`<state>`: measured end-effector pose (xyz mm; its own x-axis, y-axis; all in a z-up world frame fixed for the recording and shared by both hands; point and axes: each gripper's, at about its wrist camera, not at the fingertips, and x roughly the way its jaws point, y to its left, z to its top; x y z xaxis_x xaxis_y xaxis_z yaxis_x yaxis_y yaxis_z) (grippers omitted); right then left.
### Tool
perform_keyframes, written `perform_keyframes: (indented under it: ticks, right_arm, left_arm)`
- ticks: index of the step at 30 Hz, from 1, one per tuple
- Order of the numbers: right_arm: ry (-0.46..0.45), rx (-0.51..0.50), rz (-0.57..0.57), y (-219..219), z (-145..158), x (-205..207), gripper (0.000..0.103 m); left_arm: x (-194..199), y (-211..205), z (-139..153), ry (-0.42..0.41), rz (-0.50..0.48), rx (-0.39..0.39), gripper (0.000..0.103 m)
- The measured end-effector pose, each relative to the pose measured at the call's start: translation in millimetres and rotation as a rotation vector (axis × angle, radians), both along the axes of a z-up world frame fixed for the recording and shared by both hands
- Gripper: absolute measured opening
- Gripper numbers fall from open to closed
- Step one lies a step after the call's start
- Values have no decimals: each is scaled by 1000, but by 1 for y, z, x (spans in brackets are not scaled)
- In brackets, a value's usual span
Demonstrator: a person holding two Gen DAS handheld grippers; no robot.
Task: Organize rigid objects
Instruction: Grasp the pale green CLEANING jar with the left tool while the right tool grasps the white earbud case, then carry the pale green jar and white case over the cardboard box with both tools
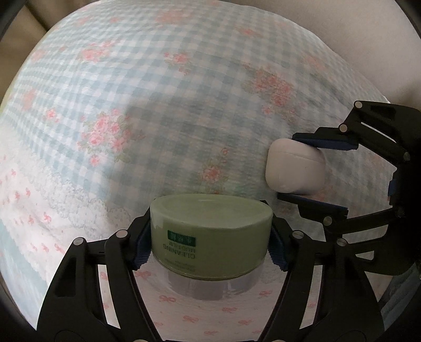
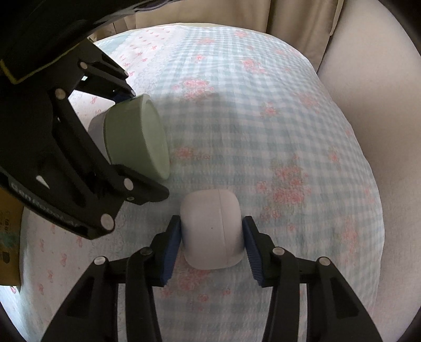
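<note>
A pale green round jar with green print and a clear base sits on the checked floral bedcover. My left gripper points down over it, its blue pads pressed on both sides of the jar. The right wrist view shows the same jar in that gripper. To the jar's right lies a small white rounded case. My right gripper is shut on it, blue pads touching its two sides. The left wrist view also shows the case held this way.
The blue-and-white checked cover with pink flowers spreads over a soft, rounded surface. Beige curtain folds hang beyond its far edge, and a plain beige surface lies to the right. A yellowish box shows at the left edge.
</note>
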<state>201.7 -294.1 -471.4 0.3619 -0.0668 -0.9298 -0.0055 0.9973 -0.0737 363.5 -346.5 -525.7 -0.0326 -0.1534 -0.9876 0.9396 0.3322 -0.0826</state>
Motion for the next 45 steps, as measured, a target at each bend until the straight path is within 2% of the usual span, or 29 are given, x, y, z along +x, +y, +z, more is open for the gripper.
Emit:
perform_keyframes:
  ticks: [6,12,17,23,25,29,34,38,45]
  right_arm:
    - [-6,0,-7,-2,9,0,42]
    - [-34,-6,-12,-3,38,-7,42]
    - [-60,-12,-7,-2,82,-17,42]
    - [-123,17,-8,1,155,-30,42]
    - [-152,25,-3,5,180,-34,42]
    - [-209,40,14,20,235,-43,42]
    - [-250,75,81,54,281,-54,42]
    - [-245,116,155,93,300,-60,42]
    - [-191,181,232,179,303,-66,42]
  left_arm:
    - [-7,4,23,-12,29,-2,68]
    - [-7,14,70,-39,91,-39,68]
    - [-13,31,129,-60,184,-93,68]
    - [-44,67,214,-128,310,-156,68]
    - [-57,88,242,-154,380,-183,68]
    - [-76,137,281,-169,532,-236,68]
    - [-102,207,312,-203,714,-272,68]
    - [-124,280,329,-212,858,-283,68]
    - [-145,379,334,-261,972,-227,68]
